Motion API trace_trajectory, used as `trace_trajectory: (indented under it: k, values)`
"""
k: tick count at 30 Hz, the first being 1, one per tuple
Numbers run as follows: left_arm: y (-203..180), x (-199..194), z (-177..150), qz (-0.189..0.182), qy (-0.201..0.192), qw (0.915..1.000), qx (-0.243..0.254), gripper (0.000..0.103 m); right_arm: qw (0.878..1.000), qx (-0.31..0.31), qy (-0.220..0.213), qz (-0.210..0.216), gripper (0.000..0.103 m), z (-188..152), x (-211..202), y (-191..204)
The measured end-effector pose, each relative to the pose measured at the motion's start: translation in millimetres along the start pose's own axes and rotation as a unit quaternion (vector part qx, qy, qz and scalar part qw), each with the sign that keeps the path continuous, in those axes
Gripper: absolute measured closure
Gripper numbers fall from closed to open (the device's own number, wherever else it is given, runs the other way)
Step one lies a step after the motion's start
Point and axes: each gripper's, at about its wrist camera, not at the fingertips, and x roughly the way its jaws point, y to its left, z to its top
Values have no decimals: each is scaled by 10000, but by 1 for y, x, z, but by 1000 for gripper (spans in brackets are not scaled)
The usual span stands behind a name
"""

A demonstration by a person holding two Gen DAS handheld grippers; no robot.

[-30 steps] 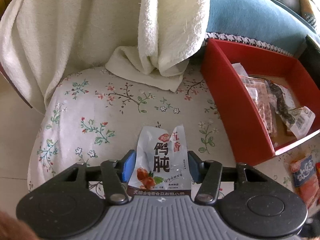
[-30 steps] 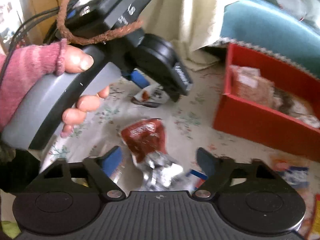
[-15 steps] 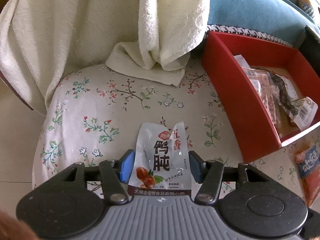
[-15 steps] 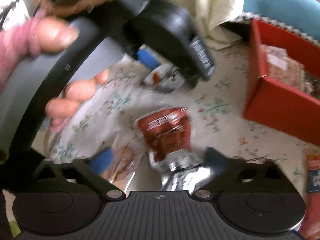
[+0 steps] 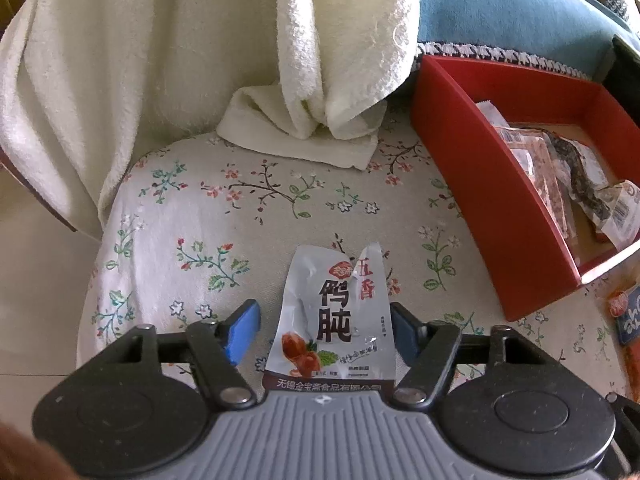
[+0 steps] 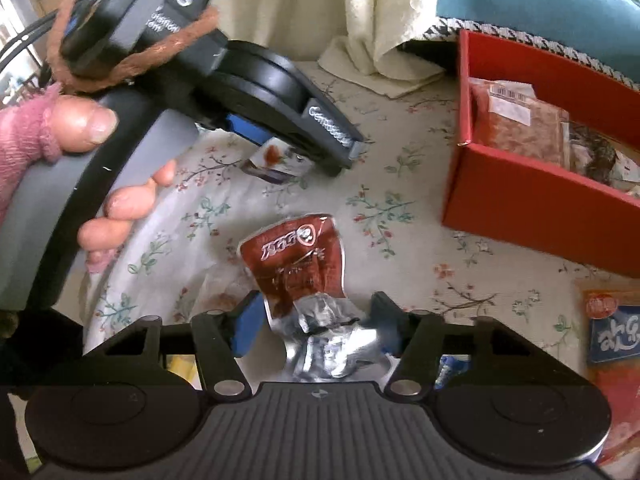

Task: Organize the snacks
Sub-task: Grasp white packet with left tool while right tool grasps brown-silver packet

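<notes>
A silver snack packet with black characters lies flat on the floral cushion. My left gripper straddles it and its jaws are opening. The left blue pad stands off the packet's edge, while the right finger sits against the other edge. In the right wrist view a red snack packet with a crumpled silver end lies between the fingers of my right gripper. Those jaws are closing, and both pads press on the crumpled end. The red box holding several packets stands to the right.
A white towel hangs at the back over the cushion. Behind the red box is a blue cushion. An orange and blue packet lies at the right edge. A person's hand in a pink sleeve holds the left gripper.
The left jaws have spread apart off the silver packet. The right jaws have closed in round the red packet, and the view has shifted slightly.
</notes>
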Motion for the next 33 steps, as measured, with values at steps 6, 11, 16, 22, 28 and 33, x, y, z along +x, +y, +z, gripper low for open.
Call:
trace_trajectory:
  k: [6, 11, 16, 22, 28, 33]
  values:
    - [3, -3, 0, -72, -19, 9999, -87, 53, 9994, -297, 17, -175, 40, -6, -3, 10]
    - [4, -5, 1, -257, 16, 9994, -237, 54, 9999, -61, -52, -140, 41, -7, -15, -1]
    - [6, -11, 0, -351, -21, 9988, -339, 54, 9987, 446, -196, 167, 41, -7, -29, -18]
    - [10, -16, 0, -482, -46, 9977, -481, 54, 9874, 1300, -267, 864, 41, -10, -35, -44]
    - [14, -22, -3, -550, -125, 9967, -585, 54, 9745, 1826, -428, 1234, 41, -10, -38, -57]
    - [17, -26, -5, -575, -187, 9957, -699, 54, 9687, 2003, -621, 1330, 41, -9, -47, -64]
